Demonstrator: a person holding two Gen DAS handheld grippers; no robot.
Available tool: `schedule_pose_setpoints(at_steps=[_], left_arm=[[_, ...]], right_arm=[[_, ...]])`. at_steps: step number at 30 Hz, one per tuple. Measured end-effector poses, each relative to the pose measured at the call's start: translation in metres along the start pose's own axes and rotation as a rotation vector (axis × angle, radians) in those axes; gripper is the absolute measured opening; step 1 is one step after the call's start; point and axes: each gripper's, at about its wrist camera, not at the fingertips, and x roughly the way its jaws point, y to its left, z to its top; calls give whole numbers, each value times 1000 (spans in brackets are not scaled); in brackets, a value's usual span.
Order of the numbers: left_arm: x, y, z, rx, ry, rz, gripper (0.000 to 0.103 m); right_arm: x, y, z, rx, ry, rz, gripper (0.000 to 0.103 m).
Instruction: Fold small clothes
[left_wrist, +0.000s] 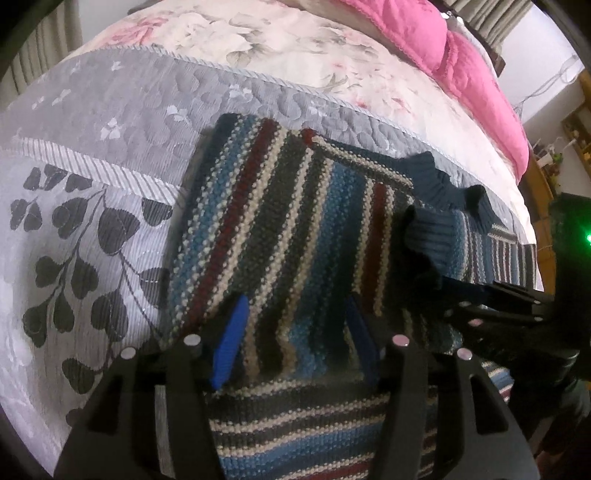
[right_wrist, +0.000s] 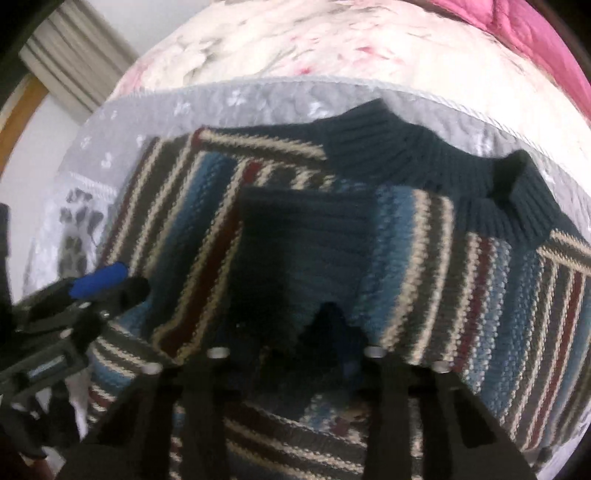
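Striped knit sweater (navy ribbed collar) on bed; left gripper fingers spread; right gripper state indiscernible.

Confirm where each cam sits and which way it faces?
Left wrist: on the left gripper, looking forward along its blue-padded fingers onto the striped sweater; right gripper at the right edge.
Right wrist: on the right gripper, facing the sweater's dark cuff and collar; left gripper at the left.
Shared: sweater, grey bedspread.
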Motion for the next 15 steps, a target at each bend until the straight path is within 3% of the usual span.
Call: schedule_pose_setpoints(at_steps=[2, 5, 7, 11, 15], left_arm=[[1, 1, 1, -7, 2, -3, 54], [3, 3, 0, -17, -2, -7, 55], [3, 4, 0, -22, -3, -6, 55], [4, 4, 0, -16, -6, 4, 55], [7, 0, 1, -13, -6, 17, 57]], right_arm=[[-15, -19, -3, 65, -22, 82, 10], [-46, -56, -14, 199, -112, 254, 10], [-66, -83, -25, 278, -172, 310, 10], [-90, -131, -45, 383, -242, 328, 10], [-80, -169, -59, 464, -211, 266, 12]])
